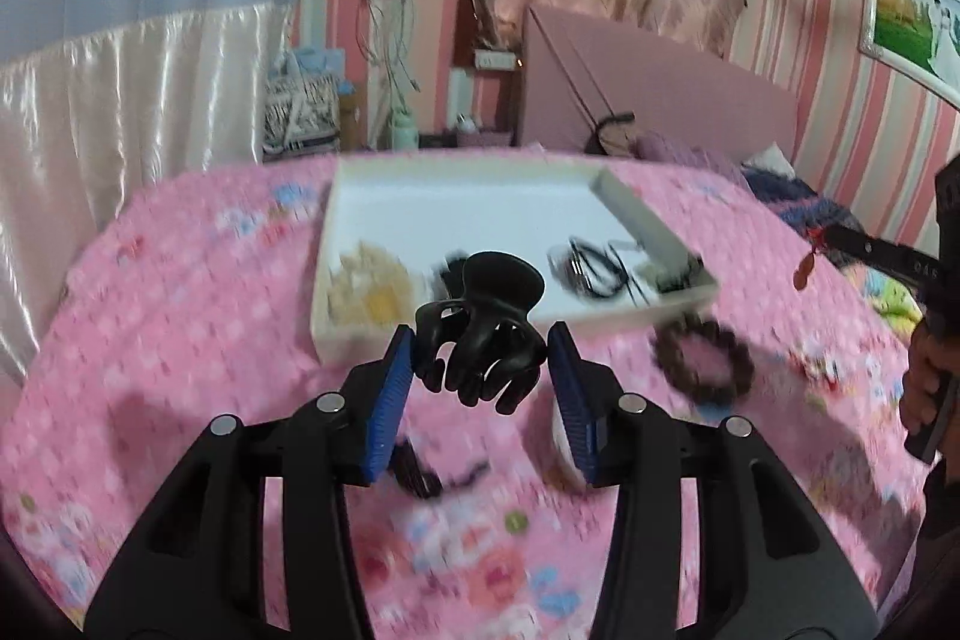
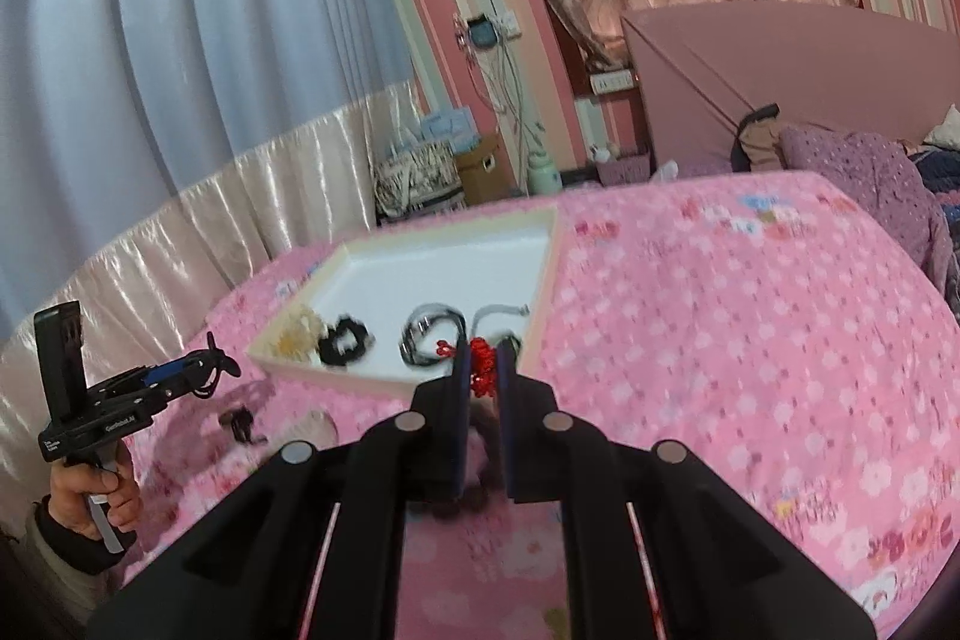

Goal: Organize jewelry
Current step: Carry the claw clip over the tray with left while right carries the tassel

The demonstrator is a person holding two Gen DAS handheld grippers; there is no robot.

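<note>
A black claw hair clip (image 1: 480, 334) hangs above the pink bedspread, gripped between the blue pads (image 1: 396, 370) of my left gripper (image 1: 480, 343). From the right wrist view, that left gripper (image 2: 204, 370) is at the far left with the clip (image 2: 219, 361) at its tip. My right gripper (image 2: 480, 355) is shut on a red knotted ornament (image 2: 480, 367), just in front of the white tray (image 2: 543, 292). In the left wrist view the right gripper (image 1: 825, 235) enters from the right with a brownish pendant (image 1: 803, 274) dangling from it. The tray (image 1: 336, 328) lies beyond the clip.
The tray holds a beige piece (image 1: 366, 292), a black scrunchie (image 2: 345, 340) and dark cords and bands (image 1: 594, 268). On the bedspread lie a dark bead bracelet (image 1: 702, 364), a small black item (image 1: 420, 472) and a pale round thing (image 1: 561, 454). A person's hand (image 2: 90, 490) holds the left gripper's handle.
</note>
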